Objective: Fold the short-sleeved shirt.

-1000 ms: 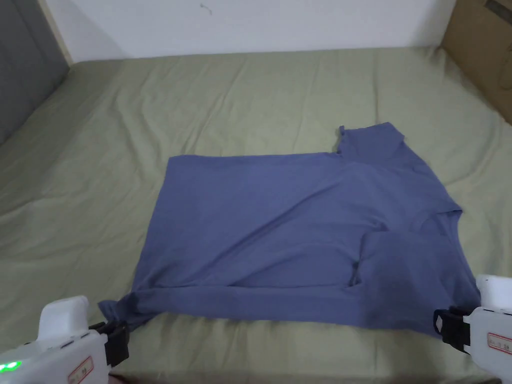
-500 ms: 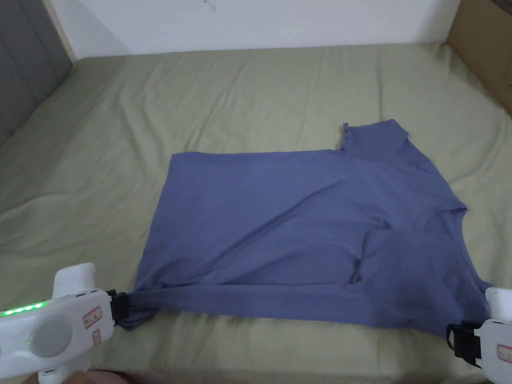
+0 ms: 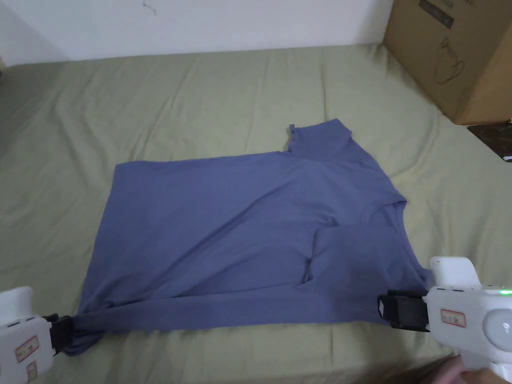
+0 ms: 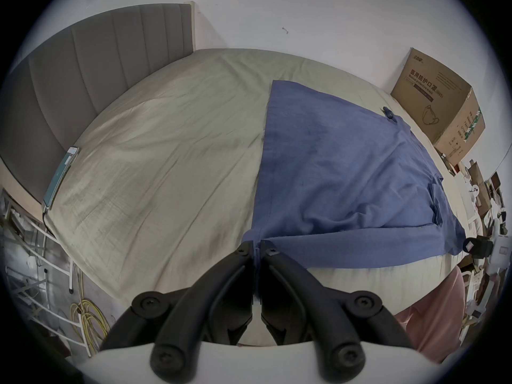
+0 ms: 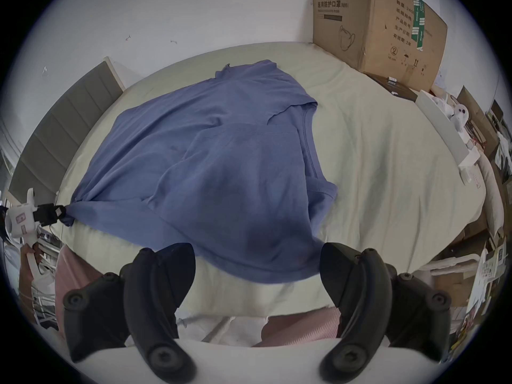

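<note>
On the bed [image 3: 200, 90], the shirt [image 3: 240, 230] had only its near strip folded over, my left gripper [image 4: 257, 247] pinching its hem corner, right gripper [image 5: 257, 262] jaws spread at the sleeve end, most folds left.

1 blue shirt [image 3: 235, 235]; 2 tongs: left [image 3: 62, 332], right [image 3: 387, 310]; 1 cardboard box [image 3: 450, 55]; 1 phone [image 4: 59, 178].

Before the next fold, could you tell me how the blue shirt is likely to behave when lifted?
The blue shirt looks floppy: it bunches where the left claw pinches its corner. It would probably sag between grips and seems light, thin cloth that creases easily.
</note>
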The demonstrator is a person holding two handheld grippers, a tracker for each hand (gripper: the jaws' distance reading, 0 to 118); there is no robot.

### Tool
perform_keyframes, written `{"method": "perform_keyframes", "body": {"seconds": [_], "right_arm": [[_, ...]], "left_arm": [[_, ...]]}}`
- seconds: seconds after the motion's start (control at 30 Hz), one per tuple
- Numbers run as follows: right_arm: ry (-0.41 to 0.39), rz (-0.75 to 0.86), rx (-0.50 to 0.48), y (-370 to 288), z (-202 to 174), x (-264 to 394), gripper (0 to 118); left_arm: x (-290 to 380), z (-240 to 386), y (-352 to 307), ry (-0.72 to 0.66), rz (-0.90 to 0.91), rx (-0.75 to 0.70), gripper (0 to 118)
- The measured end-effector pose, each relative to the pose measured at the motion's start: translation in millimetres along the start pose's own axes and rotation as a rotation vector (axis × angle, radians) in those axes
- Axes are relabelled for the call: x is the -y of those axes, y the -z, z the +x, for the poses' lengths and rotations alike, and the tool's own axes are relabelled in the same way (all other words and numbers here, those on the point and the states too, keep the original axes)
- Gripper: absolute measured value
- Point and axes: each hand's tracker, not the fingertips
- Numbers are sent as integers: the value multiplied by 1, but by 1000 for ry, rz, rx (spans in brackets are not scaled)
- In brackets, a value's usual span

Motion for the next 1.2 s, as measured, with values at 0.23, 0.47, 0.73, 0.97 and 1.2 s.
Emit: {"method": "perform_keyframes", "body": {"seconds": [0.23, 0.47, 0.73, 0.97, 1.2], "right_arm": [[-29, -57, -11, 30, 3, 3, 0], [22, 10, 15, 4, 14, -7, 0], [78, 93, 25, 4, 31, -74, 0], [130, 70, 77, 58, 41, -137, 0], [121, 14, 90, 67, 36, -128, 76]], "left_arm": [[-2, 1, 3, 4, -20, -5, 3], [-16, 6, -3, 28, -10, -9, 3], [-89, 22, 13, 38, 47, -18, 3], [-139, 41, 74, 64, 34, -50, 7], [-125, 33, 73, 55, -23, -41, 103]]}}
